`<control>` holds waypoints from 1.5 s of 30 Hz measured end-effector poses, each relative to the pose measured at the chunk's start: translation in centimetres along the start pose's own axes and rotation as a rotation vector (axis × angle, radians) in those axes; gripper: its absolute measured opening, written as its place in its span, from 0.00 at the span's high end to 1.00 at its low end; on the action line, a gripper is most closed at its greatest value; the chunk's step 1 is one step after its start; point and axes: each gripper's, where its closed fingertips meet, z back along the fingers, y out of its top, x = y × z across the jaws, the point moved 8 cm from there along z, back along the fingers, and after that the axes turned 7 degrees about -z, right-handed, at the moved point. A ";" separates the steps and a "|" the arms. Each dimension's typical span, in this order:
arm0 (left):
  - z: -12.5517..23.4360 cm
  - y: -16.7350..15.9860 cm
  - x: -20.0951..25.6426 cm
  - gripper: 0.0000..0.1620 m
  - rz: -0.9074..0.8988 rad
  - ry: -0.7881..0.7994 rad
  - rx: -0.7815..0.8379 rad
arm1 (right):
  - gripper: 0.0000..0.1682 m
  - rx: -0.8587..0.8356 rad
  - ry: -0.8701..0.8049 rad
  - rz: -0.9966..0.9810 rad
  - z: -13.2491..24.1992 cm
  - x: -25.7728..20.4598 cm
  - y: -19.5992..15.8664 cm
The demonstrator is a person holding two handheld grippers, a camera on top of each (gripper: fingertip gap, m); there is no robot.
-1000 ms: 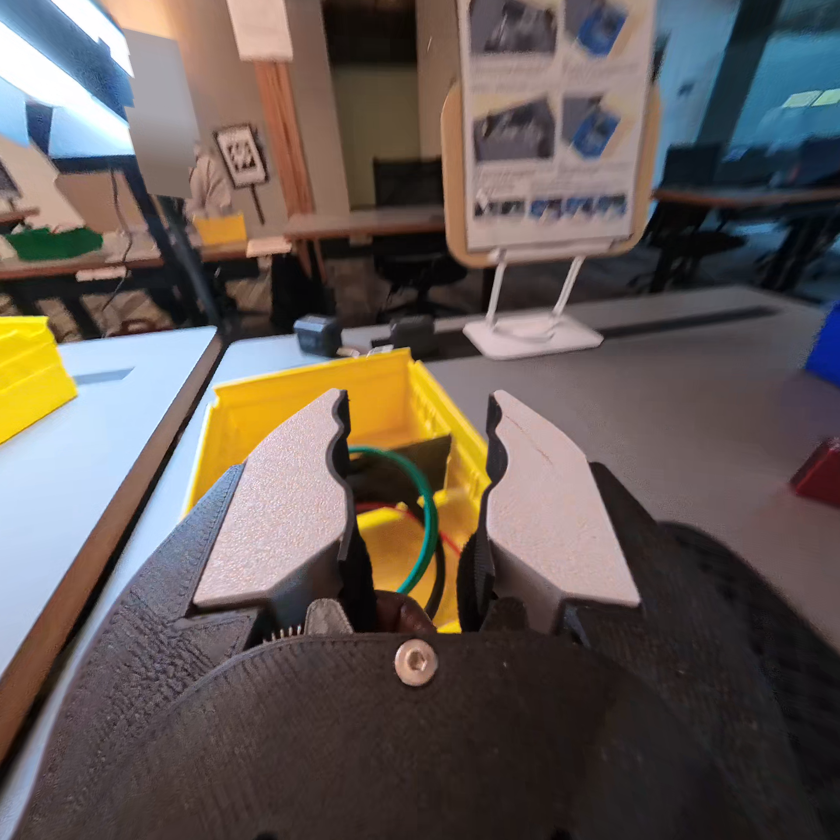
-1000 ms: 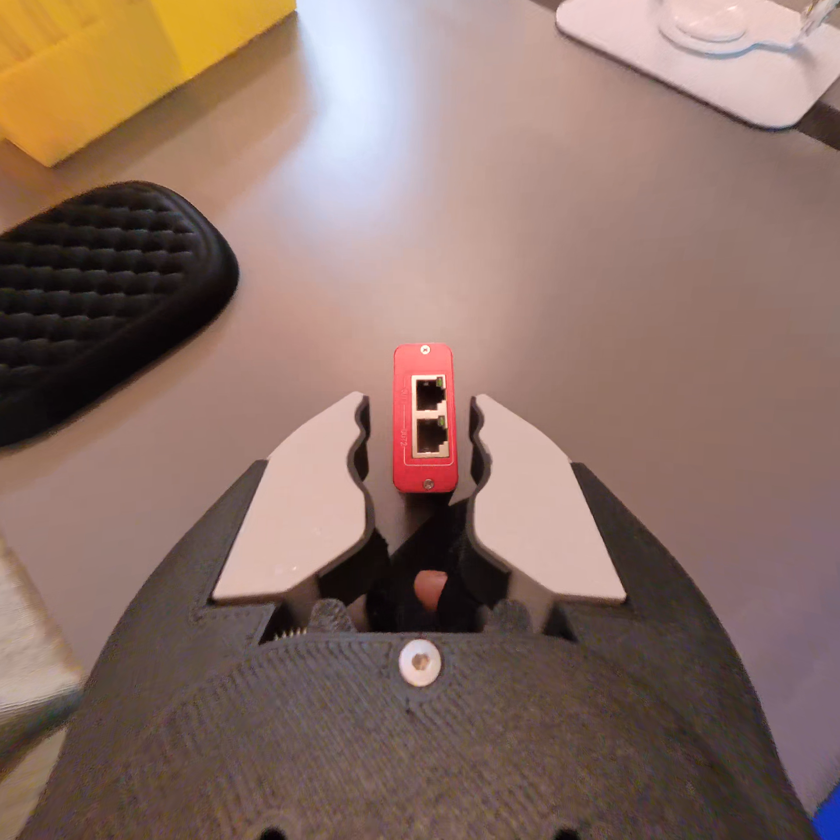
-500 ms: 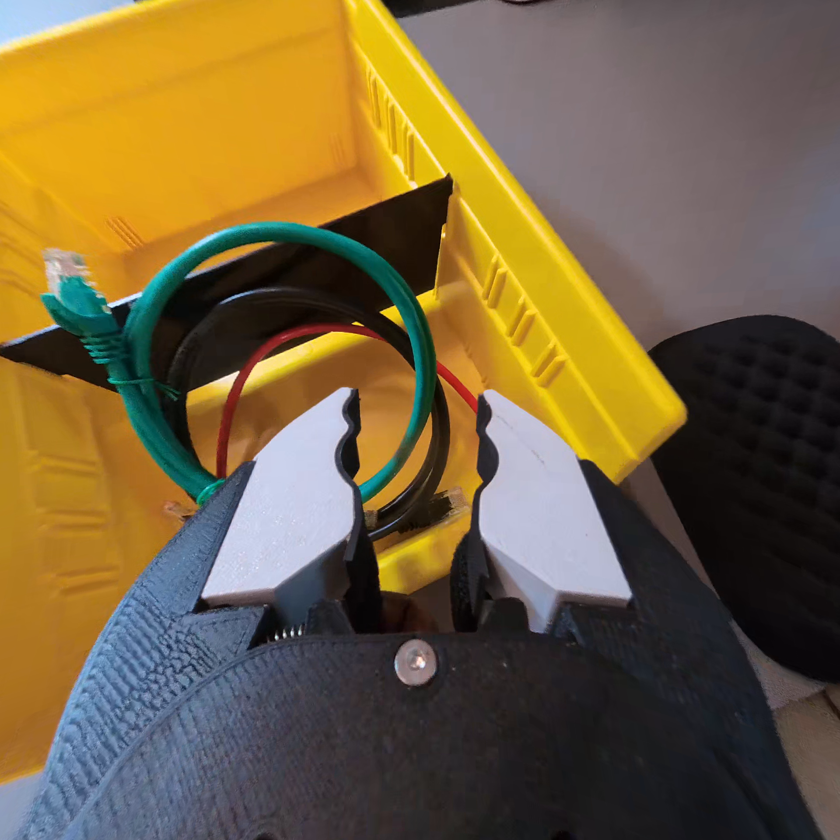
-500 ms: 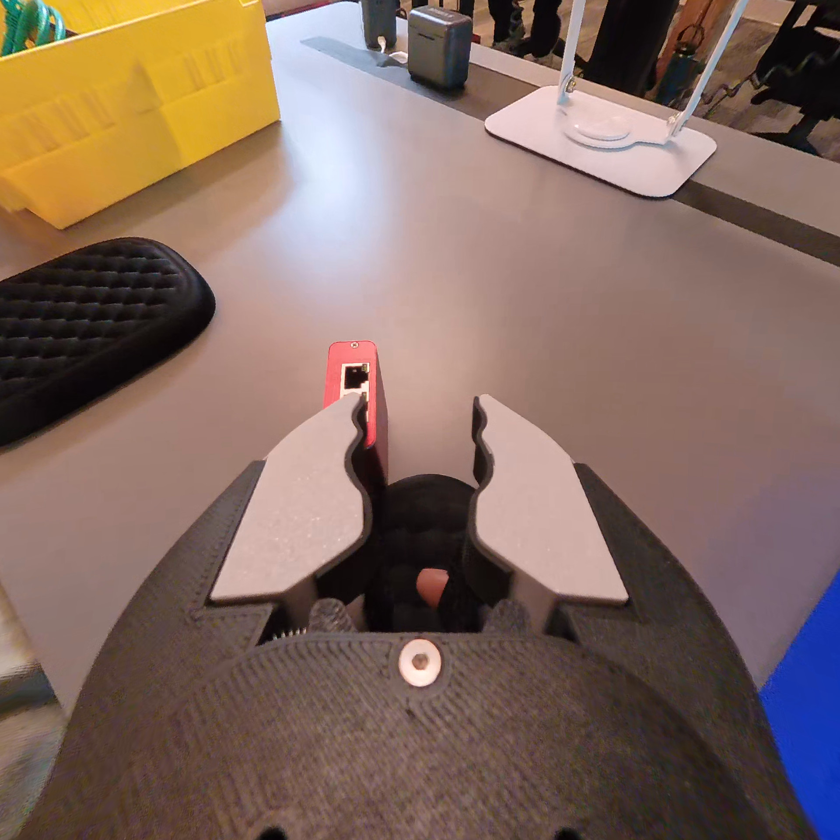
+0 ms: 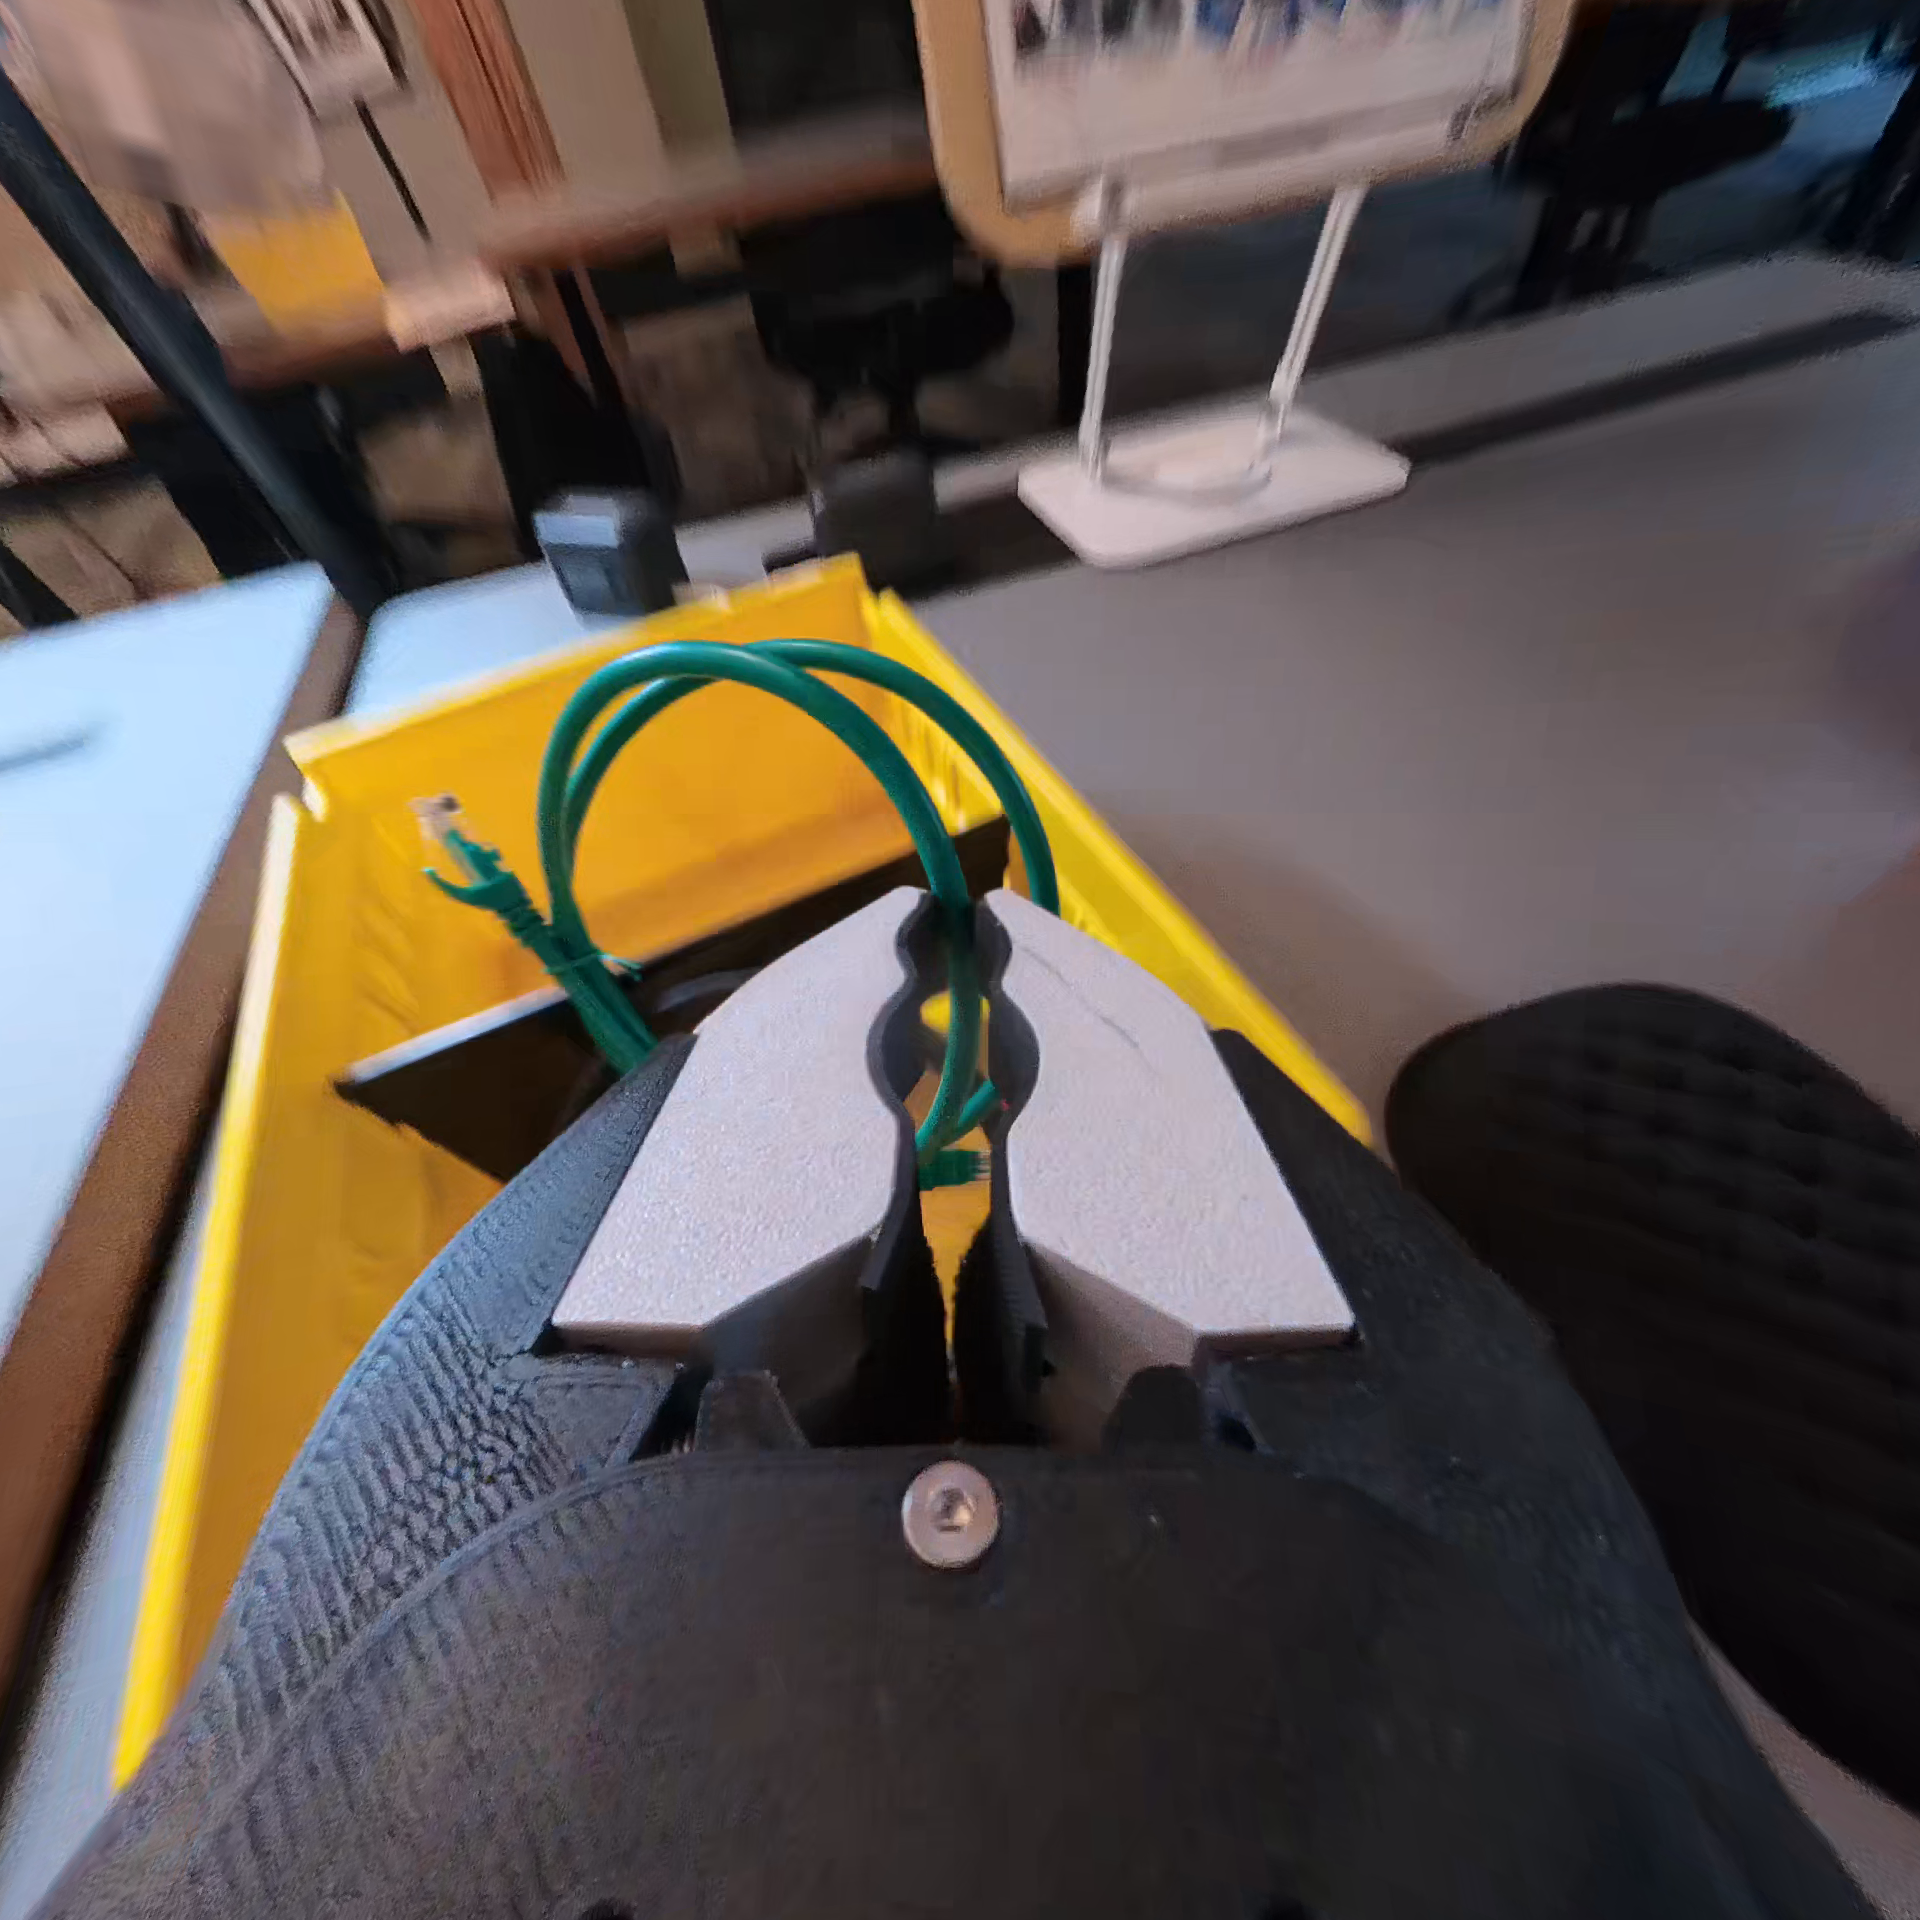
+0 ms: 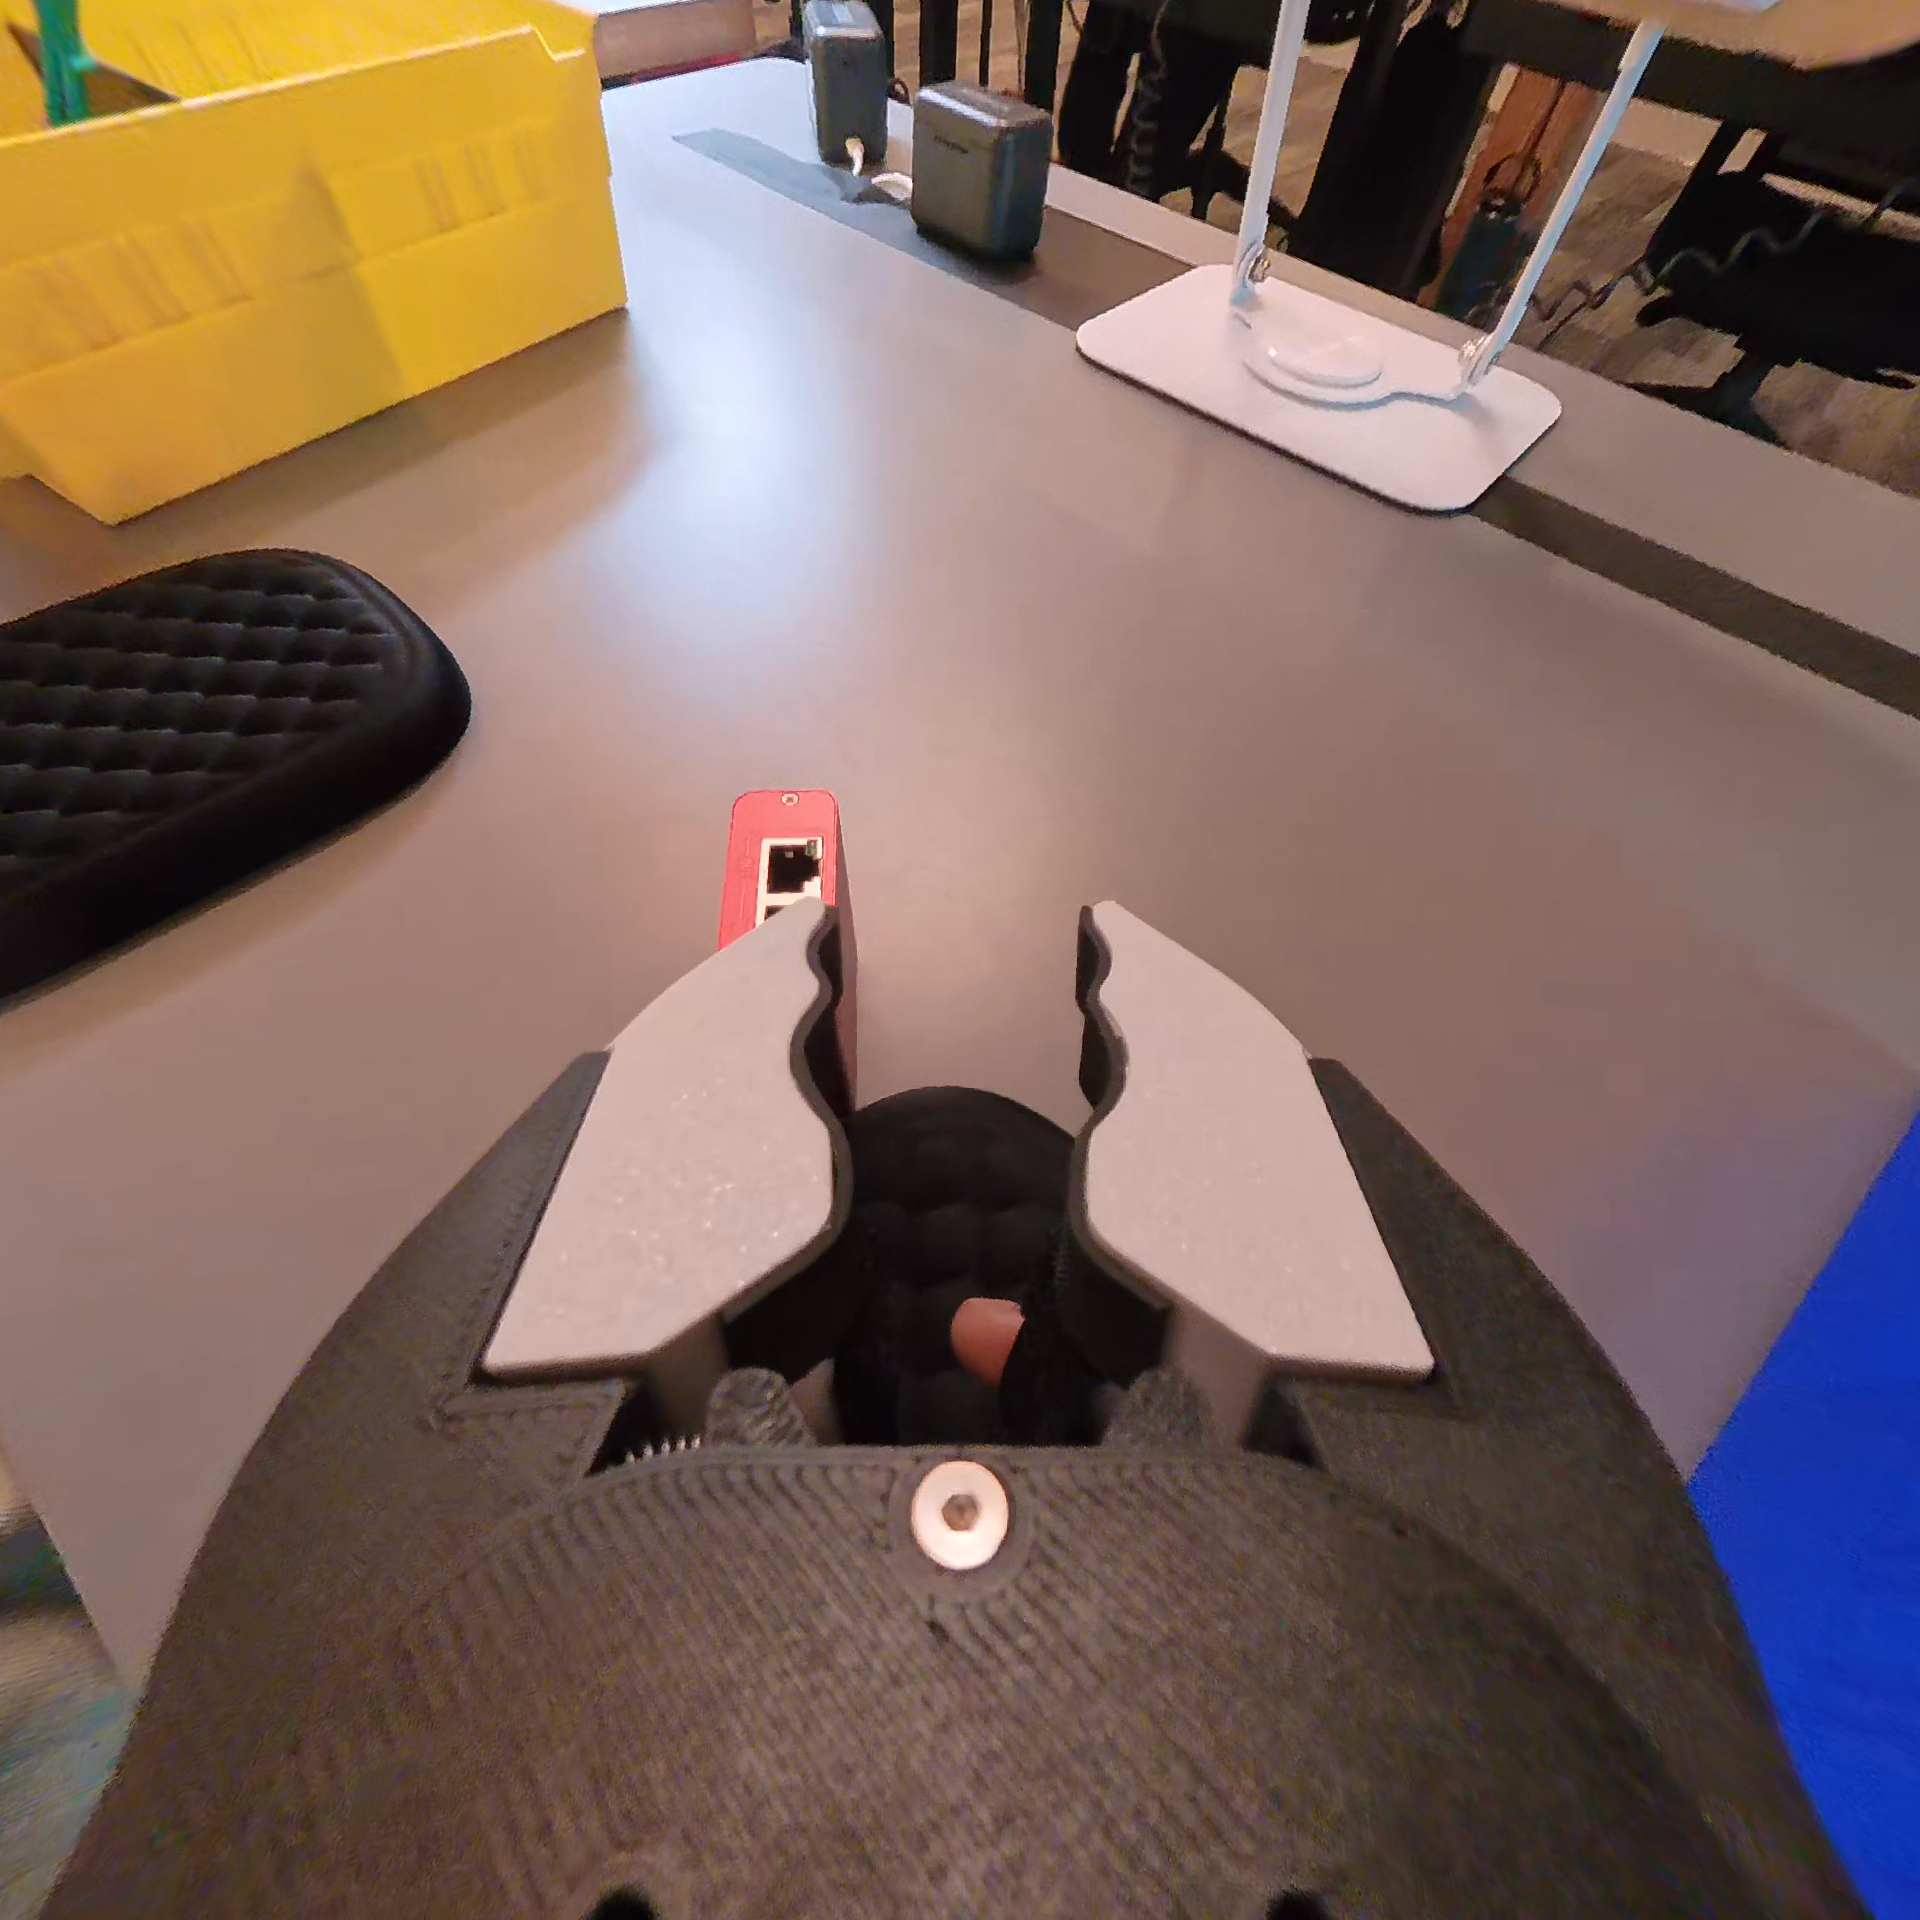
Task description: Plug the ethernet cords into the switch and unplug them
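Note:
In the left wrist view my left gripper [image 5: 951, 904] is shut on a coiled green ethernet cord [image 5: 727, 665] and holds it above the yellow bin [image 5: 727, 790]. The cord's loop arches over the fingertips, and one clear connector [image 5: 447, 831] hangs free at the left. In the right wrist view my right gripper [image 6: 951, 925] is open just above the grey table. A red switch [image 6: 784, 862] stands there with its ports facing up. It lies against the left finger [image 6: 727, 1039], and a wide gap separates it from the right finger.
A black padded rest [image 6: 177, 717] lies left of the switch, beside the yellow bin [image 6: 312, 239]. A white stand base [image 6: 1320, 384] and two dark chargers [image 6: 977, 171] sit at the table's far side. A blue object [image 6: 1818, 1455] is at the right. A black divider [image 5: 468, 1070] crosses the bin. The grippers' ends are close to 45 cm from one another.
My left gripper dipped into the bin, closed on the green cord and lifted it upward. My right gripper stayed open and shifted so the switch now lies by its left finger.

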 end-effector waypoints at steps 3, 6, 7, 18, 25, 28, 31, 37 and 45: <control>1.6 3.2 1.5 0.97 -0.137 0.056 0.187 | 0.75 0.031 0.000 0.005 0.4 -0.1 0.4; 2.5 5.7 3.9 0.97 -0.349 0.109 0.263 | 0.75 0.073 0.034 0.000 0.6 -0.6 0.9; 2.6 6.2 4.8 0.97 -0.413 0.117 0.273 | 0.74 0.094 0.069 -0.009 0.6 -1.0 1.1; 1.1 9.2 13.6 0.97 -0.714 0.012 0.528 | 0.66 0.346 0.778 -0.212 -0.2 -8.0 4.0; -1.5 8.1 19.8 0.97 -0.857 -0.197 0.607 | 0.57 0.401 1.015 -0.660 -2.7 -10.0 4.6; -1.7 7.7 22.1 0.97 -0.909 -0.300 0.639 | 0.58 0.349 1.064 -0.781 -3.8 -10.4 4.2; -1.7 7.1 23.7 0.97 -0.970 -0.404 0.654 | 0.66 0.415 1.117 -0.856 -3.7 -10.0 4.3; -2.0 5.4 25.3 0.96 -0.902 -0.743 0.536 | 0.98 0.463 1.146 -0.696 -2.6 -9.7 4.3; -3.6 6.1 19.8 0.73 -0.097 -0.950 0.672 | 1.00 0.206 1.160 -0.122 -0.7 -12.7 3.9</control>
